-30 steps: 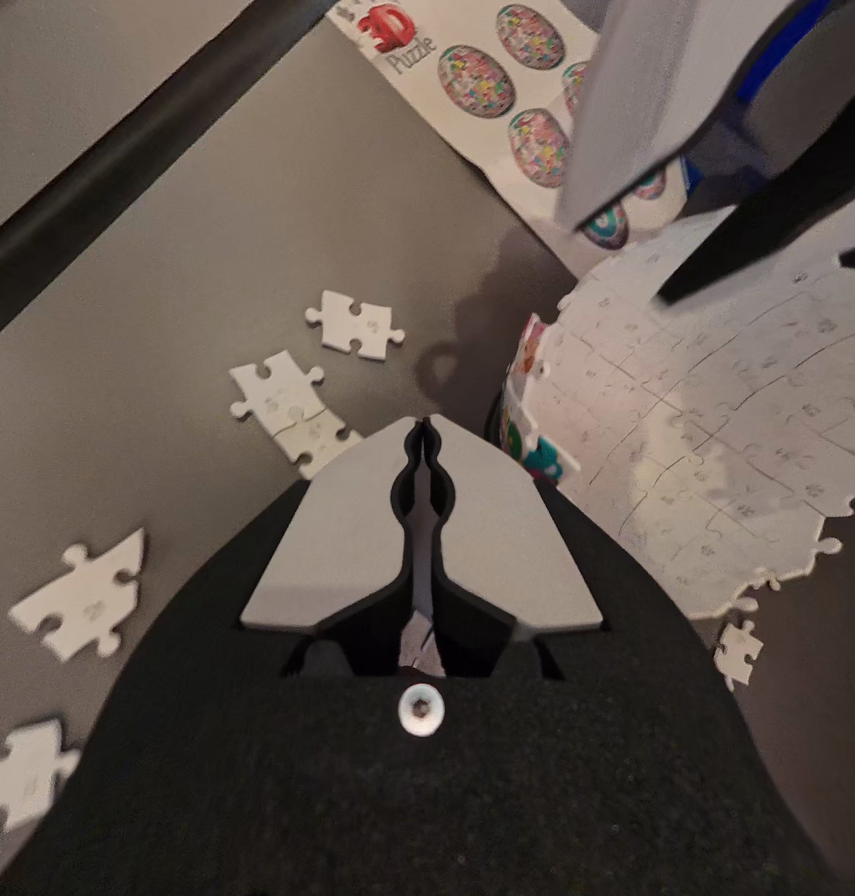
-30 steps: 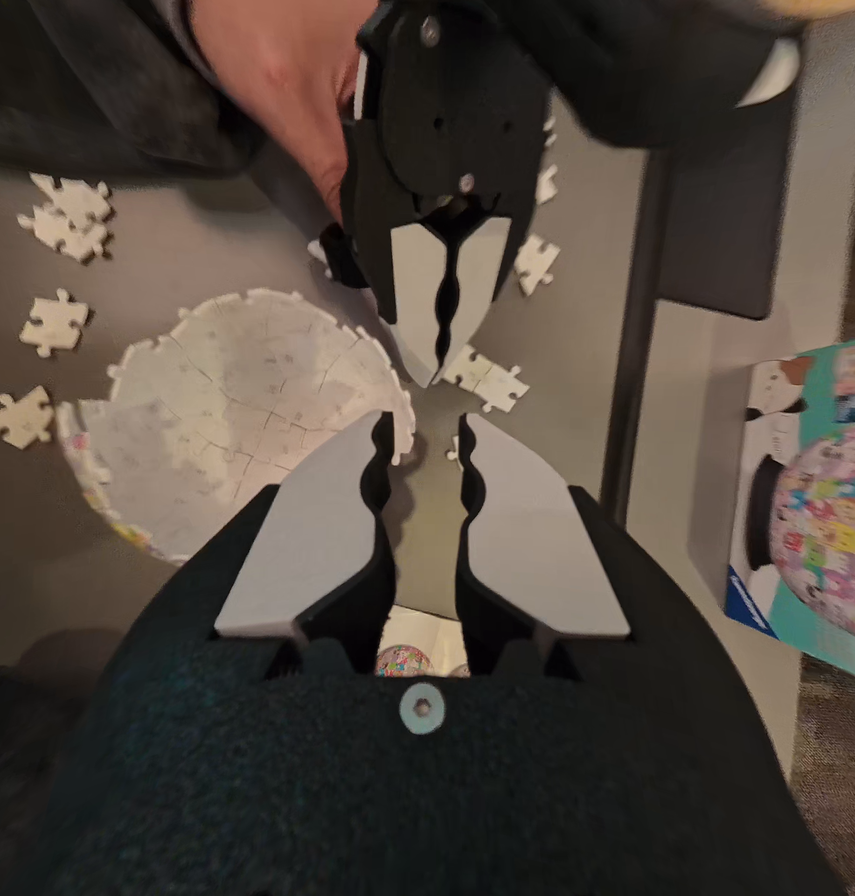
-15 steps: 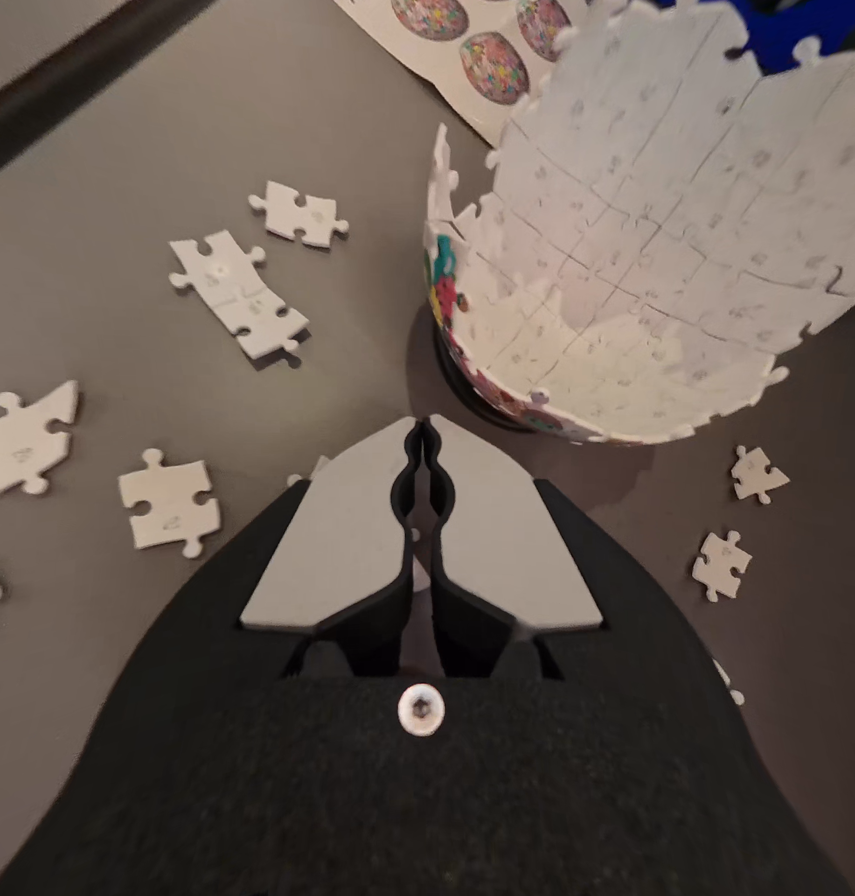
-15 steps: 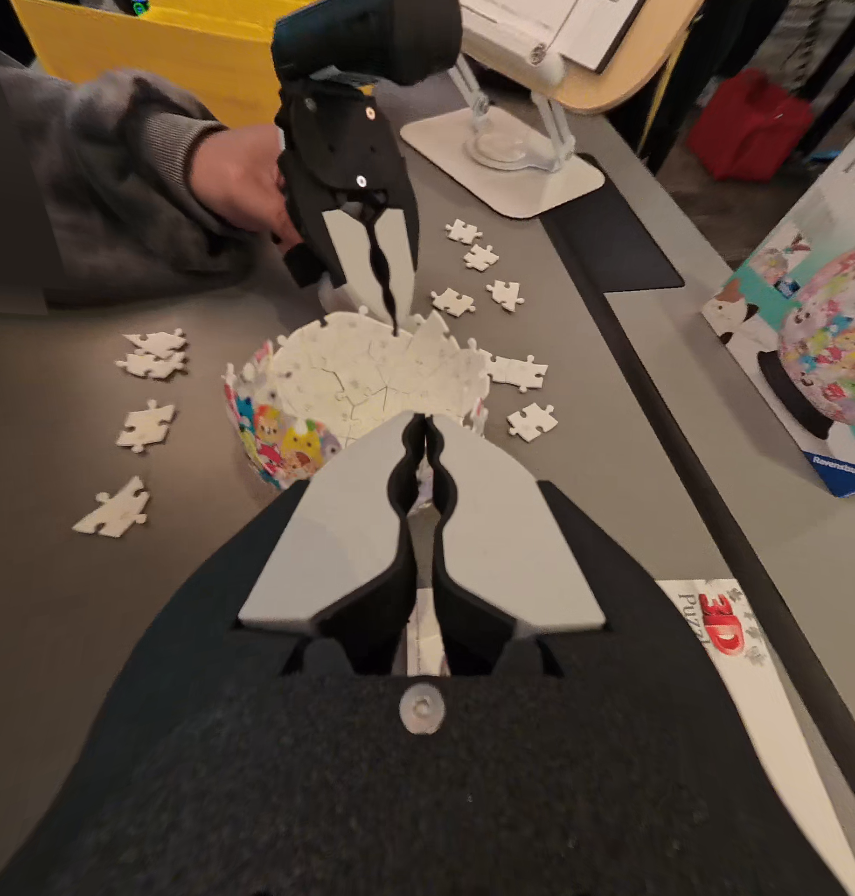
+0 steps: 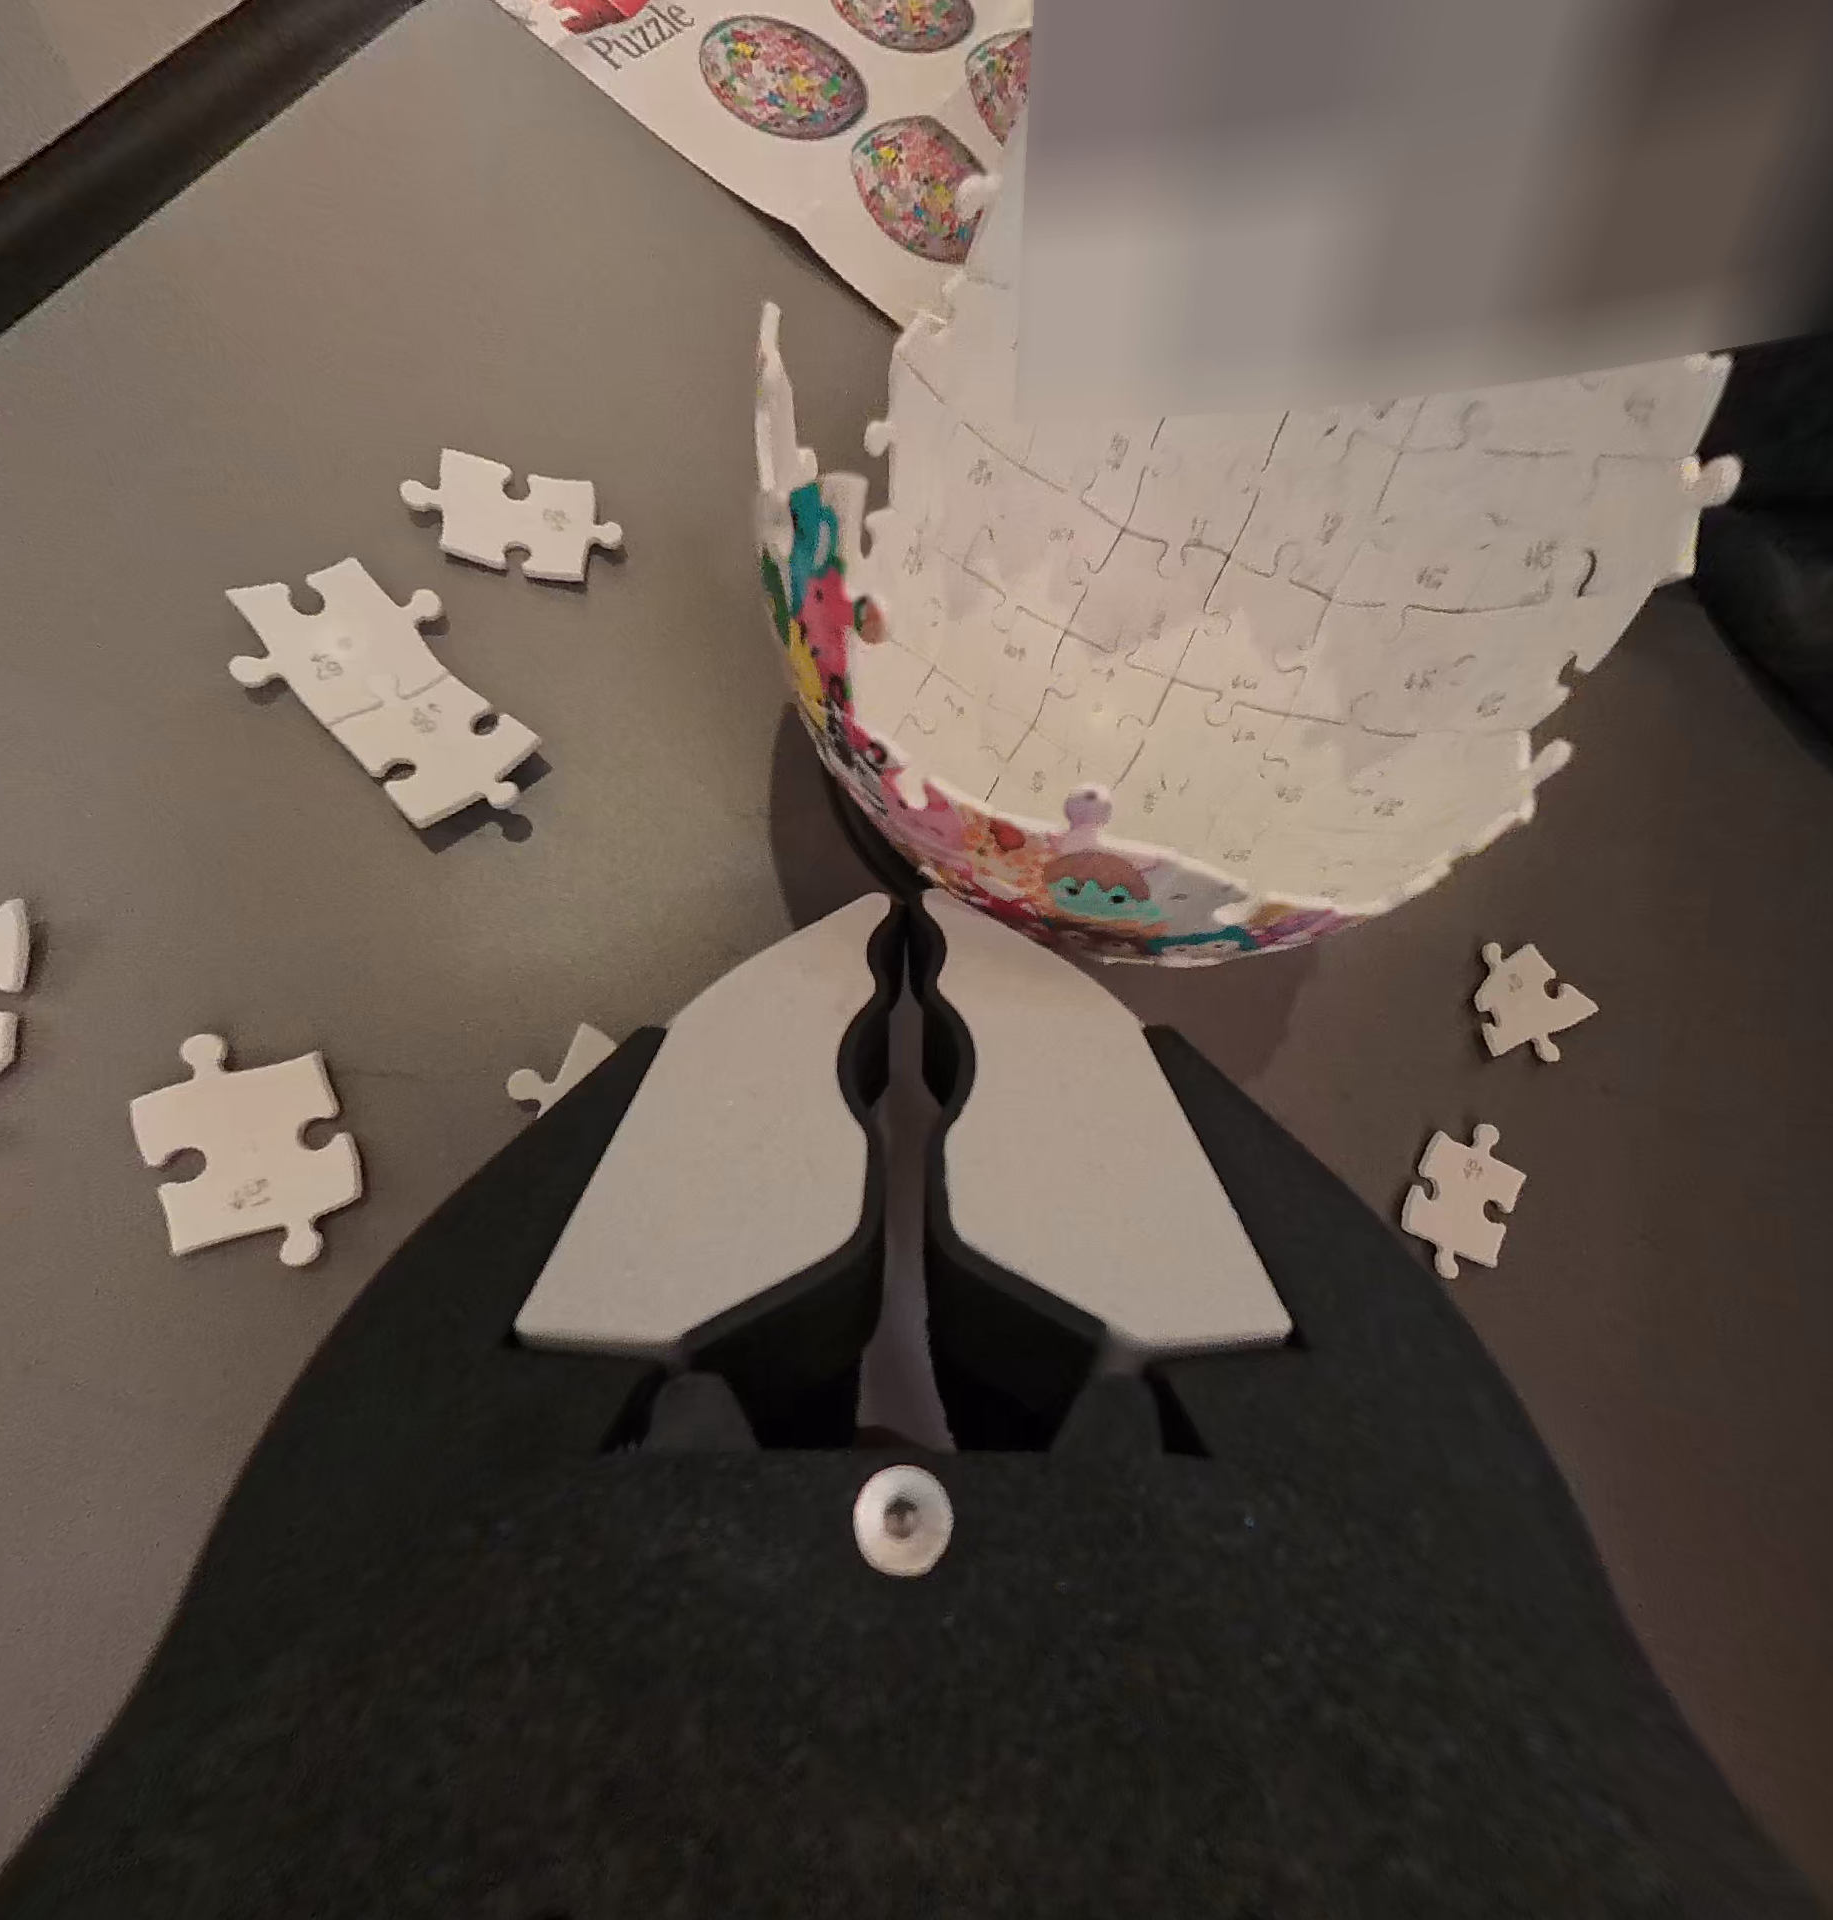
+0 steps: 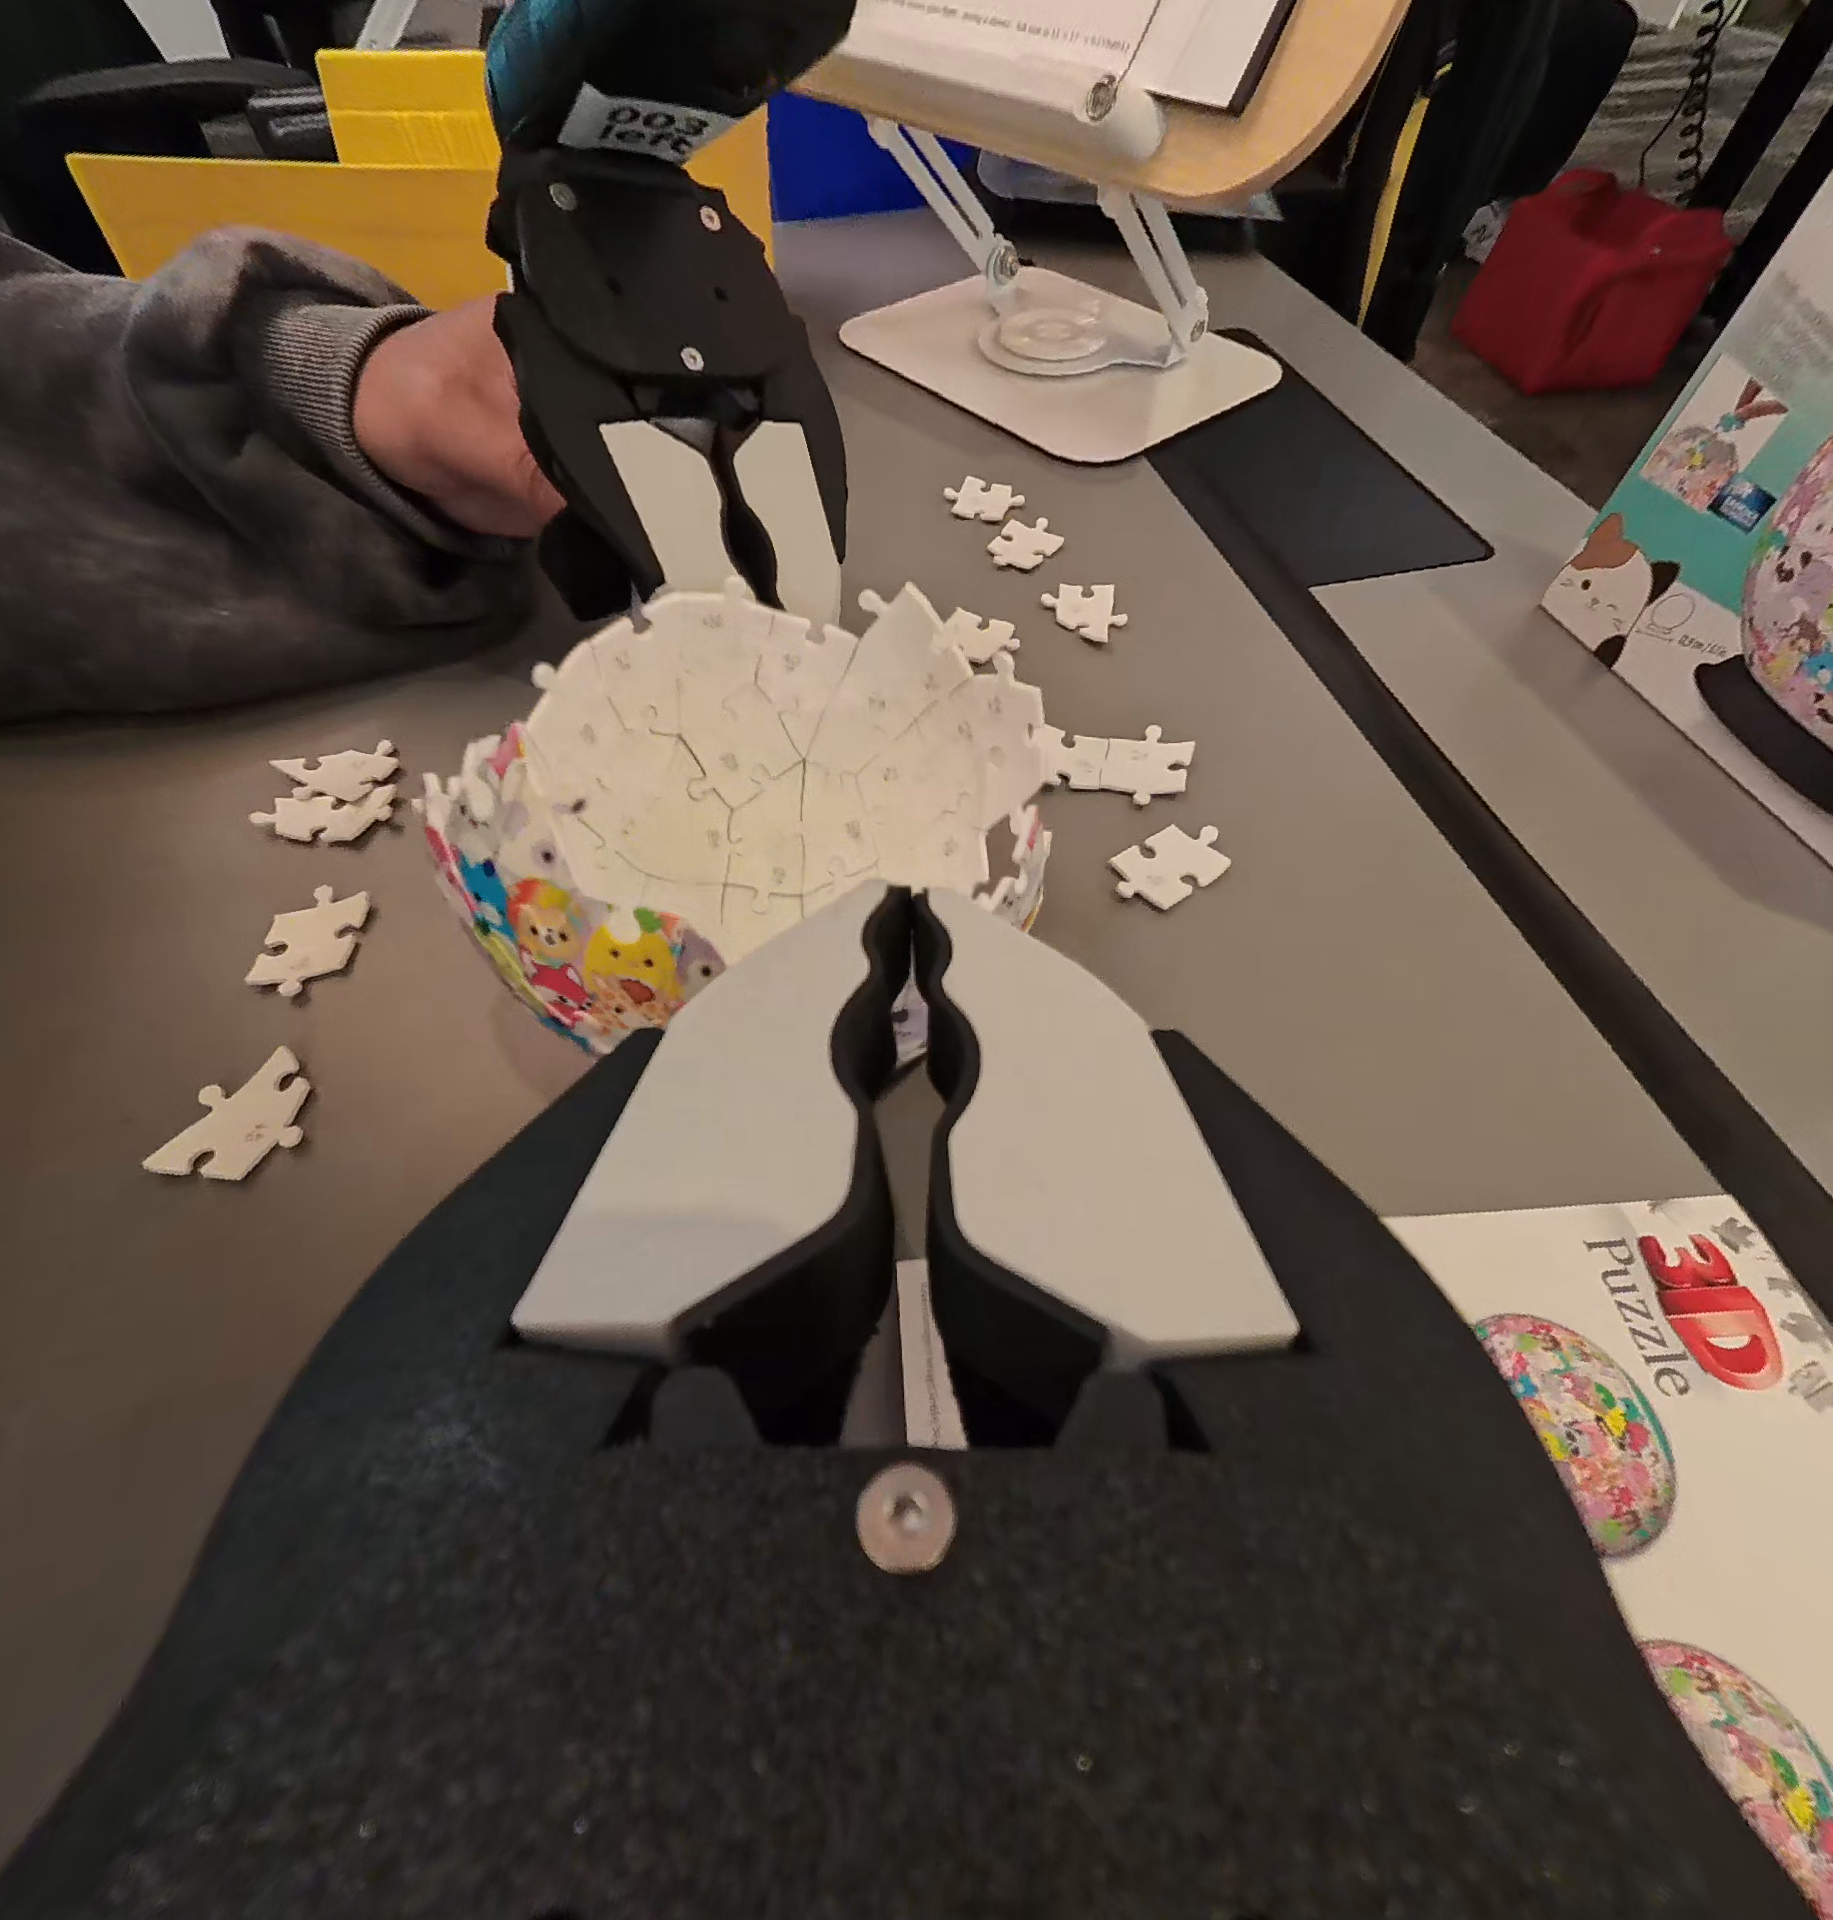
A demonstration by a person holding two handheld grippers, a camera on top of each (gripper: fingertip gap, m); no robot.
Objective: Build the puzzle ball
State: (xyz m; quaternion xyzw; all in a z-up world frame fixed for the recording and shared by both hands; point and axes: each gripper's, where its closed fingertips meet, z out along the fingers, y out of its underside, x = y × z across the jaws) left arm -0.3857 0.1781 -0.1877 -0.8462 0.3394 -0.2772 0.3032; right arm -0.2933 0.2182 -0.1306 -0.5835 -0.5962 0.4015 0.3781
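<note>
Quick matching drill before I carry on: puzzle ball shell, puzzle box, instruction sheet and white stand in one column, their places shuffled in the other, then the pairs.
Things
1. puzzle ball shell
2. puzzle box
3. instruction sheet
4. white stand

Places
A. flat on the grey table, near side, beside the right tool
B. far end of the grey table, carrying a wooden board
C. middle of the grey table, open side up, loose pieces around it
D. on the lighter surface at the right edge

Pairs: 1-C, 2-D, 3-A, 4-B
</note>
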